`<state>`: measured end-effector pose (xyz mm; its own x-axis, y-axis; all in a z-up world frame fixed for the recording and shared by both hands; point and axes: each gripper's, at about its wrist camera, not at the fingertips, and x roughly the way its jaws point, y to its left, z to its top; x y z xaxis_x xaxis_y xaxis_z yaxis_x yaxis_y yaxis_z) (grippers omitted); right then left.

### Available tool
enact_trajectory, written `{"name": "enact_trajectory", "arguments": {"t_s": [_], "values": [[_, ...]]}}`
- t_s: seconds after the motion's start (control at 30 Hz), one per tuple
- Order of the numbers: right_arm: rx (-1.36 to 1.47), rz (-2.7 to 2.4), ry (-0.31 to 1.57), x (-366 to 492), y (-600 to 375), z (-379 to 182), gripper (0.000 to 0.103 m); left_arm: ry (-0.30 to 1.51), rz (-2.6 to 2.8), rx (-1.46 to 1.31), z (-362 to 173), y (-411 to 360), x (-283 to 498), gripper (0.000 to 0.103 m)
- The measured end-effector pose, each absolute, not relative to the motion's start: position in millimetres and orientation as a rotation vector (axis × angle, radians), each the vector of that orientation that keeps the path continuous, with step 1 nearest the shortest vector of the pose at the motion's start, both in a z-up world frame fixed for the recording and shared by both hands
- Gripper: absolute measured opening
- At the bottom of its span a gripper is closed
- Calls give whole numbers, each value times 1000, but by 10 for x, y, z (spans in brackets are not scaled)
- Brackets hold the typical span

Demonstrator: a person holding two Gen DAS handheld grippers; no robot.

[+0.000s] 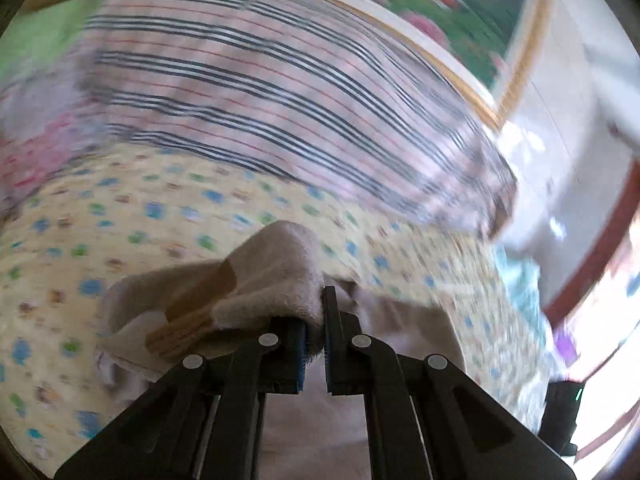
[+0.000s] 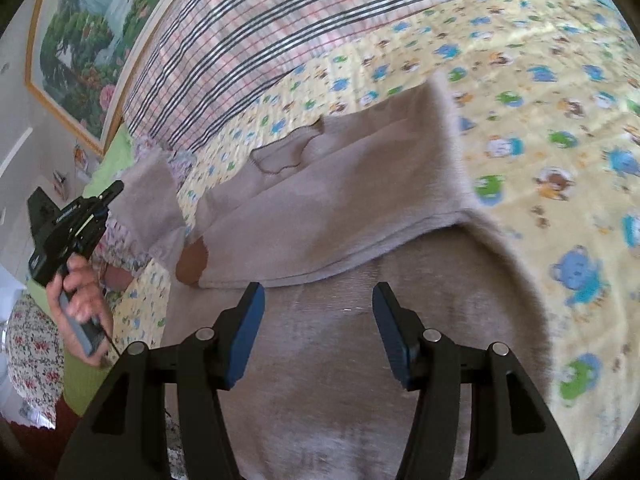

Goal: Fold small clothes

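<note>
Here, closest in the left wrist view, left claw (image 1: pixel 314 340) pinched on a bunched edge of the beige fleece garment (image 1: pixel 276 268), raised so it can be folded over. Right claw (image 2: pixel 318 330) spread wide, hovering above the garment's flat body (image 2: pixel 340 200) on the yellow animal-print bedspread (image 2: pixel 540 92). Beyond, a striped pillow (image 2: pixel 240 32).
</note>
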<state>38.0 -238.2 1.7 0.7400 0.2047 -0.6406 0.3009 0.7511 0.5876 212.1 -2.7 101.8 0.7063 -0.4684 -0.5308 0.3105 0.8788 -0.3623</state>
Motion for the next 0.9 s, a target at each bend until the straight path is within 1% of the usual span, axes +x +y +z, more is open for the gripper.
{"name": "enact_trajectory", "arguments": {"t_s": [0.2,0.27,0.37,0.4,0.43,0.47,0.53,0.6,0.7,0.8,0.9], "values": [[782,-107,726,160,-2590,-14,57,775,-509,-43,485,-971,1994,5],[791,-124,717,101,-2649,-9,57,827,-532,8,279,-1171,1971,8],[794,-136,714,67,-2691,3,57,879,-537,60,41,-1270,1958,15],[794,-138,714,63,-2696,6,57,890,-548,58,4,-1253,1931,18],[793,-140,715,61,-2699,9,57,894,-557,53,-15,-1235,1919,25],[789,-141,717,72,-2700,13,57,895,-564,48,-11,-1195,1891,28],[784,-141,720,105,-2686,17,57,890,-568,49,26,-1104,1824,48],[780,-136,728,156,-2672,6,57,872,-560,51,76,-975,1721,55],[752,-108,748,327,-2564,15,58,860,-530,43,165,-718,1618,57],[701,-73,767,507,-2413,45,66,854,-477,12,221,-357,1567,57],[602,-25,783,782,-2172,110,67,850,-382,1,236,27,1615,57]]}}
